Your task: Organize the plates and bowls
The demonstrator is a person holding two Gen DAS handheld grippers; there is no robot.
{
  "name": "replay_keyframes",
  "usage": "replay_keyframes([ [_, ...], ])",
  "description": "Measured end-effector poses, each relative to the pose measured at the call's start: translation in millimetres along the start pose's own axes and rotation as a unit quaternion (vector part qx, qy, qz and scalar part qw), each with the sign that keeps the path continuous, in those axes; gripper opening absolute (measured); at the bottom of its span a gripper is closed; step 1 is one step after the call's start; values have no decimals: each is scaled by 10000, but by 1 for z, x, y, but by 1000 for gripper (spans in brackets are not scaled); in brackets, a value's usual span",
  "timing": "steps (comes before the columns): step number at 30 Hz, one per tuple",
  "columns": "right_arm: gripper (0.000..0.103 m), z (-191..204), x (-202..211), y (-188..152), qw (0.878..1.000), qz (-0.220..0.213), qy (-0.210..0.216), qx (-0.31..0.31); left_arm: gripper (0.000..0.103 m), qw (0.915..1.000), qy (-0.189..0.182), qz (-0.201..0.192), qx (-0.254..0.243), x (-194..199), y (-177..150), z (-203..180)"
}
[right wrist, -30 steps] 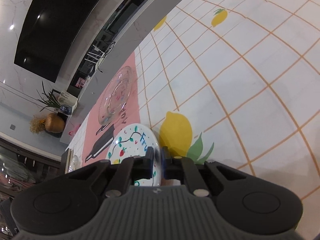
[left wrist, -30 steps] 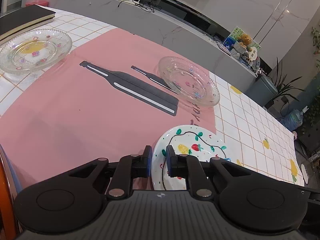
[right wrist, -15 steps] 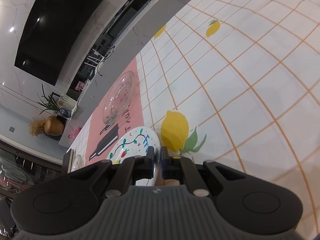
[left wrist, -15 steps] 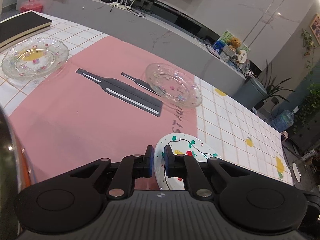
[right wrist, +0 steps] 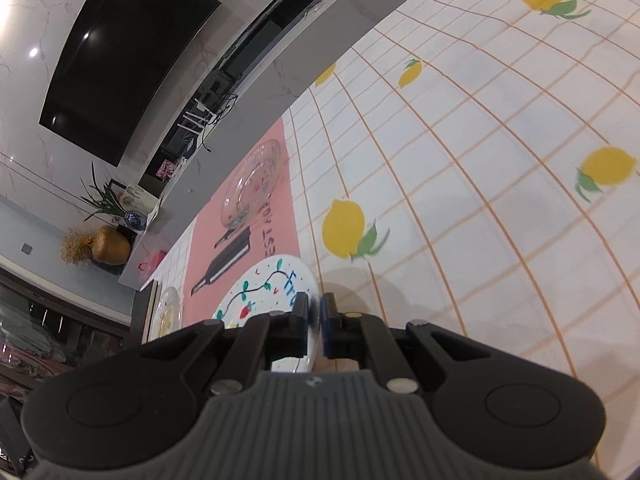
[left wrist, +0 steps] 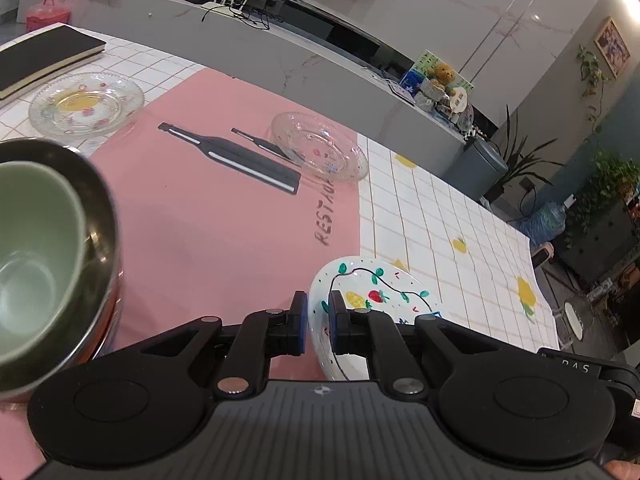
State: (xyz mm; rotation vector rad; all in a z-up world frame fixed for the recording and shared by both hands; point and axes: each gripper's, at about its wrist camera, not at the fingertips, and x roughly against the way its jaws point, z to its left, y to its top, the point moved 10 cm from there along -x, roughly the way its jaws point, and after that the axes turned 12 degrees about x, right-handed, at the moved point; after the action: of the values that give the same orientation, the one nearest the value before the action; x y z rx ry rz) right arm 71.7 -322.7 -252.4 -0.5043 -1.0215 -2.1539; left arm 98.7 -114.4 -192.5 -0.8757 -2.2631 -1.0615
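From the left wrist view, the left gripper [left wrist: 318, 312] is pinched narrow on the near rim of the white painted plate [left wrist: 376, 296], which hangs off the table with its fruit drawing facing up. Beyond it lie two clear glass plates, one [left wrist: 320, 146] on the pink placemat [left wrist: 208, 220] beside the printed bottles, the other [left wrist: 86, 104] on the tiled cloth near a black notebook [left wrist: 44, 54]. At the left edge, a green bowl [left wrist: 32, 264] sits nested inside a steel bowl [left wrist: 96, 216]. From the right wrist view, the right gripper [right wrist: 314, 308] is closed tight on the opposite rim of the same plate [right wrist: 264, 292], above the lemon-print tablecloth [right wrist: 460, 184]. The plate looks like glazed ceramic: stiff, moderately heavy, slick and breakable, so the raised rim is probably the only sound hold, and two opposed rim grips should keep it level.
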Motion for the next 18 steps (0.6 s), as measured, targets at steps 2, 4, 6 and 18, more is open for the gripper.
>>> replay_keyframes([
  [2,4,-2,3,-8,10000,45,-5,-23,11,10000,-9,18,-10,6,-5,2],
  [4,4,-4,5,-16,9999,94,-15,-61,11,10000,17,57,-29,8,-10,5],
  [6,4,-7,6,-23,9999,136,-42,-91,11,9999,37,129,-20,9,-15,8],
  [18,5,-17,5,-47,9992,319,-227,-76,11,9989,218,416,-90,7,-40,22],
])
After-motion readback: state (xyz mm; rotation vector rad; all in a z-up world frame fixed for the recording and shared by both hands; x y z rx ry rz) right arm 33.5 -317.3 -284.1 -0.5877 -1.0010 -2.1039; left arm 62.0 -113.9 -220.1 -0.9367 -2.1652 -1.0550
